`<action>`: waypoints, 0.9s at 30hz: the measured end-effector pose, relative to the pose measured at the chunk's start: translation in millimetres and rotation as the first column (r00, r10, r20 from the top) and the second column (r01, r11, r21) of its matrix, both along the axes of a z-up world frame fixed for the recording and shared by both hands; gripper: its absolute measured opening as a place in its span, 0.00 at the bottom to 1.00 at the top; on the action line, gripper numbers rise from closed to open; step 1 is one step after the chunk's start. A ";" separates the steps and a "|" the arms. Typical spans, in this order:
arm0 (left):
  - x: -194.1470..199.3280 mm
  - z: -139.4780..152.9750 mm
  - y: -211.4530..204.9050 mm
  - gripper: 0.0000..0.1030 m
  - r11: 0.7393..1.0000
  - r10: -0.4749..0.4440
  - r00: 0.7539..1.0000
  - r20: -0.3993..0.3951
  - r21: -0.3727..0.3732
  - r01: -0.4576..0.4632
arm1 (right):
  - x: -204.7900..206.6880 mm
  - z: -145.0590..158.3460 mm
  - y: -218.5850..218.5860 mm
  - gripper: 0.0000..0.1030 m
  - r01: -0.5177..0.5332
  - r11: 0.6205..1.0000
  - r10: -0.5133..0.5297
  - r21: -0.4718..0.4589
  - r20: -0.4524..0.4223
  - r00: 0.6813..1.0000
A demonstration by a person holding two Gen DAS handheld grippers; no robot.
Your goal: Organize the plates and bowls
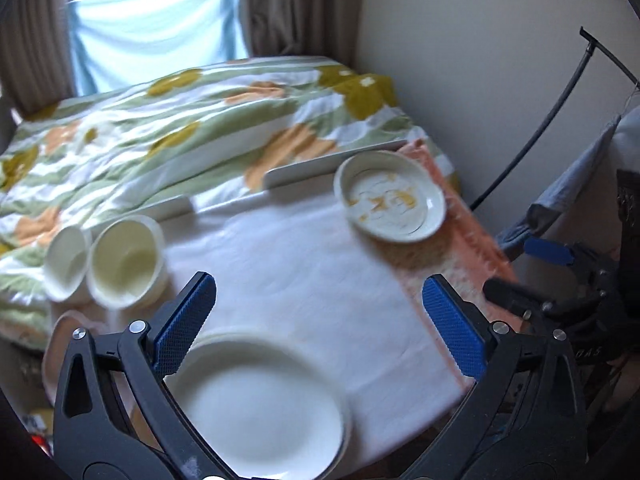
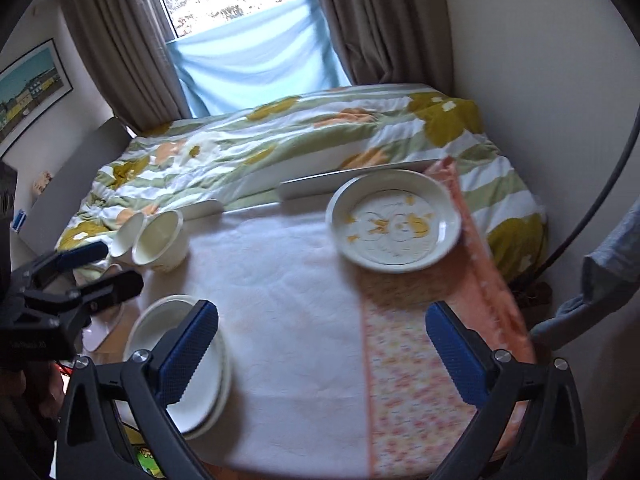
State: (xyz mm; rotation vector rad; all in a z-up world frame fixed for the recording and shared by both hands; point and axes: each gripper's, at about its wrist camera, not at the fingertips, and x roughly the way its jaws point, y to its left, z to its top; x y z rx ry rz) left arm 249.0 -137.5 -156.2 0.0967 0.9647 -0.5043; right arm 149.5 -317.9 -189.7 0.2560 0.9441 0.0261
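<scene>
A stack of plain white plates [image 1: 260, 408] lies at the table's near left; it also shows in the right wrist view [image 2: 180, 360]. A white plate with a yellow pattern [image 1: 394, 196] sits at the far right, also in the right wrist view [image 2: 394, 222]. Two cream bowls [image 1: 124, 266] lie tipped on their sides at the far left, also in the right wrist view [image 2: 158, 240]. My left gripper [image 1: 320, 320] is open and empty, just above the plate stack. My right gripper [image 2: 322, 344] is open and empty over the table's near middle.
The table [image 2: 288, 304] has a white cloth and an orange flowered cloth [image 2: 420, 360] on its right. A bed with a flowered quilt [image 2: 280, 148] lies right behind it. A wall is to the right, a window with curtains at the back.
</scene>
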 end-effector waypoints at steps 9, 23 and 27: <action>122.7 -85.6 -89.4 0.90 0.993 -0.064 0.970 -0.235 -0.113 0.038 | 46.2 -63.6 -79.0 0.94 0.178 0.973 -0.172 0.148 -0.054 0.984; 189.6 -164.9 -142.4 0.32 0.994 -0.099 0.939 -0.330 -0.069 0.081 | 100.8 -122.2 -105.0 0.39 0.352 0.910 -0.341 0.218 -0.087 0.936; 195.1 -164.3 -142.3 0.14 0.996 -0.089 0.943 -0.321 -0.041 0.081 | 102.8 -124.5 -108.6 0.25 0.376 0.908 -0.366 0.183 -0.085 0.927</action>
